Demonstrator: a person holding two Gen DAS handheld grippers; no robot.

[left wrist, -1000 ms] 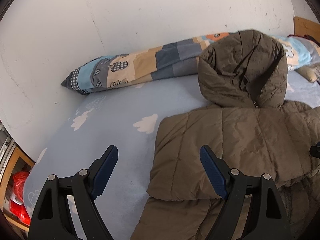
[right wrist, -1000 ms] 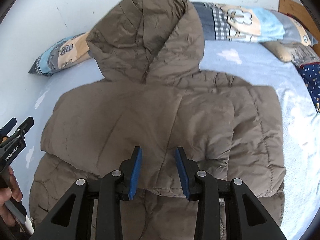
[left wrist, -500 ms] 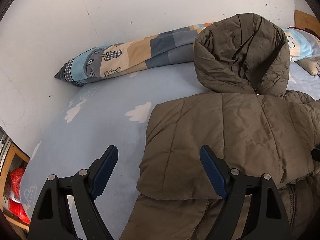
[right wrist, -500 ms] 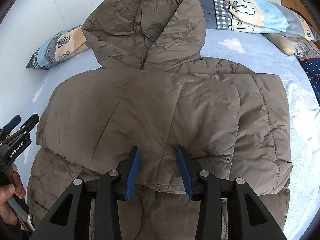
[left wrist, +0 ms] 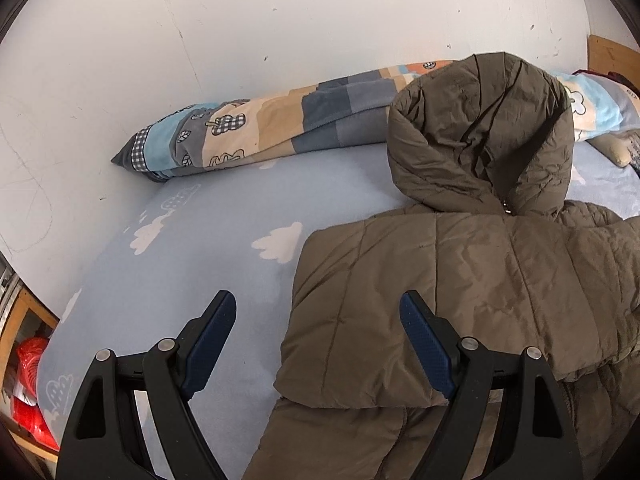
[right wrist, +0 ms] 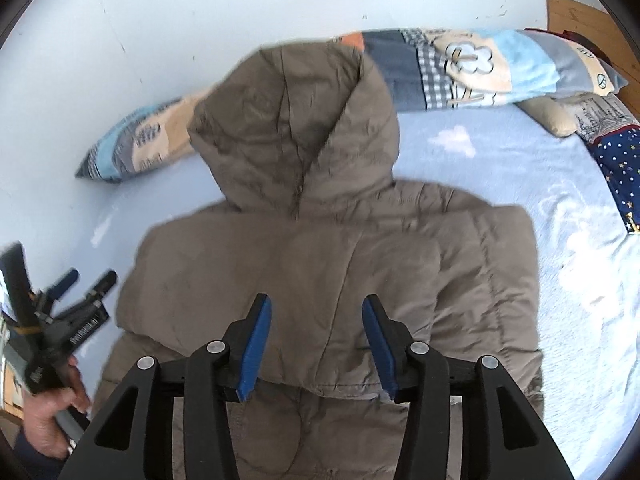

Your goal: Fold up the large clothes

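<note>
A large olive-brown puffer jacket [right wrist: 328, 264] lies flat on the bed, hood [right wrist: 296, 128] toward the wall, both sleeves folded across its chest. It also shows in the left wrist view [left wrist: 460, 280]. My right gripper [right wrist: 316, 336] is open and empty, hovering above the folded sleeve's lower edge. My left gripper [left wrist: 316, 332] is wide open and empty over the jacket's left edge and the sheet; it also shows in the right wrist view [right wrist: 86, 286], held in a hand beside the jacket.
The bed has a light blue sheet with white clouds [left wrist: 180, 272]. A long patchwork pillow [left wrist: 280, 120] lies along the white wall. A beige pillow [right wrist: 552, 116] and a starry blue cloth [right wrist: 620, 168] lie at the right. Red items [left wrist: 28, 392] sit below the bed's left edge.
My right gripper has opened wider and pulled back and up from the jacket. My left gripper has shifted slightly and stays open. The jacket has not moved.
</note>
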